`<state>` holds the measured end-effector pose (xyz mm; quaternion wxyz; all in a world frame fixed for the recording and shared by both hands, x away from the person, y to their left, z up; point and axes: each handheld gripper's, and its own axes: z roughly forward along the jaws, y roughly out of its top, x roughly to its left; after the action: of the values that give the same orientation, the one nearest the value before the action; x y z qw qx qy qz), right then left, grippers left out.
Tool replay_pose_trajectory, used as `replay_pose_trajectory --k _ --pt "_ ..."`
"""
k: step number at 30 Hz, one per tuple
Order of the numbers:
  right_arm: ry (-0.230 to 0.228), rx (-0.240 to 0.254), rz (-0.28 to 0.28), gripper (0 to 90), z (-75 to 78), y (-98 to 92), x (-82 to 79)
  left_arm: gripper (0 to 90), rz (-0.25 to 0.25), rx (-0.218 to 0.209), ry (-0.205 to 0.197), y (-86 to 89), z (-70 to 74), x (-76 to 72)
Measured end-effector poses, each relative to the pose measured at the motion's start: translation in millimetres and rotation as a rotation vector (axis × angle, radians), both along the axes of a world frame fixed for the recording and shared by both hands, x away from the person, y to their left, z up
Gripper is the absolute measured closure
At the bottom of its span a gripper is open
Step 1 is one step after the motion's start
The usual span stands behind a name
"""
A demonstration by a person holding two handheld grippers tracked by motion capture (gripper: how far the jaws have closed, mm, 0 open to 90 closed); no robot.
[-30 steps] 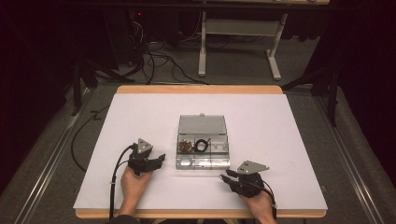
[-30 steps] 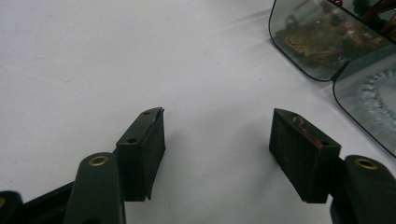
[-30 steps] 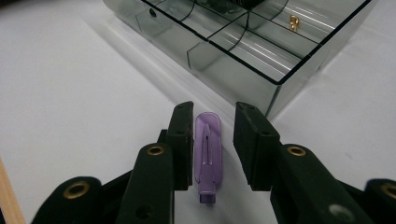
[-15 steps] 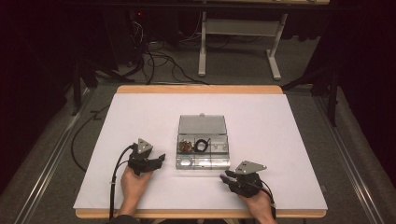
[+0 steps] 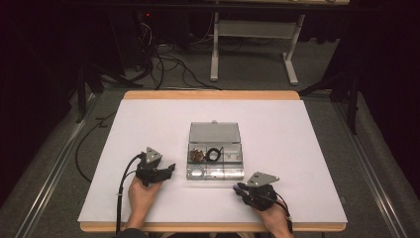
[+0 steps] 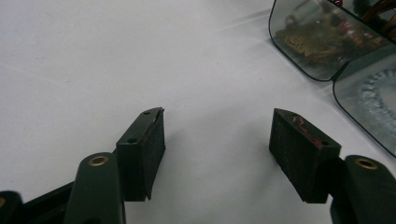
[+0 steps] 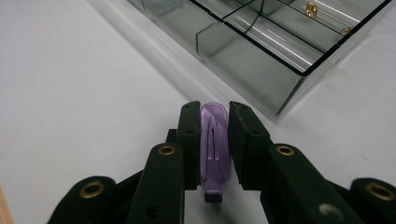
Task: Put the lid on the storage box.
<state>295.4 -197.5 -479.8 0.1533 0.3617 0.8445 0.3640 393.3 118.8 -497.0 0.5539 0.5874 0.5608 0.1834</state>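
White paper covers the table (image 5: 148, 124), with dark floor and cables behind it at the top of the high view. At lower left my left claw (image 5: 159, 171) rests low over bare paper, its jaws wide apart with nothing between them. Just right of it, at centre frame, sits a clear plastic box (image 5: 216, 171) with its lid (image 5: 214, 133) tipped back; the left compartment holds a brownish tangle of small pieces (image 5: 197, 155), the next a black ring (image 5: 214, 153), and the rest I cannot make out. At lower right my right claw (image 7: 214, 130) has just been closing and now pinches a purple hair clip (image 7: 213, 149) by its flat sides, just short of the box's near corner. I judge the clip light, stiff and slick plastic, likely to twist out, so gripping across its broad middle seems wisest.
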Motion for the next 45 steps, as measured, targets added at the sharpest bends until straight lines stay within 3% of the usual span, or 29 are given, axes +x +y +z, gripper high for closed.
replay_pose_trajectory --k 26,45 --pt "-0.004 -0.021 0.017 76.3 2.3 -0.4 0.2 35.9 -0.002 0.002 0.001 0.3 0.0 0.0" --pt "-0.019 -0.005 0.035 76.3 7.9 2.2 -0.8 35.9 -0.002 0.002 0.001 0.3 0.0 0.0"
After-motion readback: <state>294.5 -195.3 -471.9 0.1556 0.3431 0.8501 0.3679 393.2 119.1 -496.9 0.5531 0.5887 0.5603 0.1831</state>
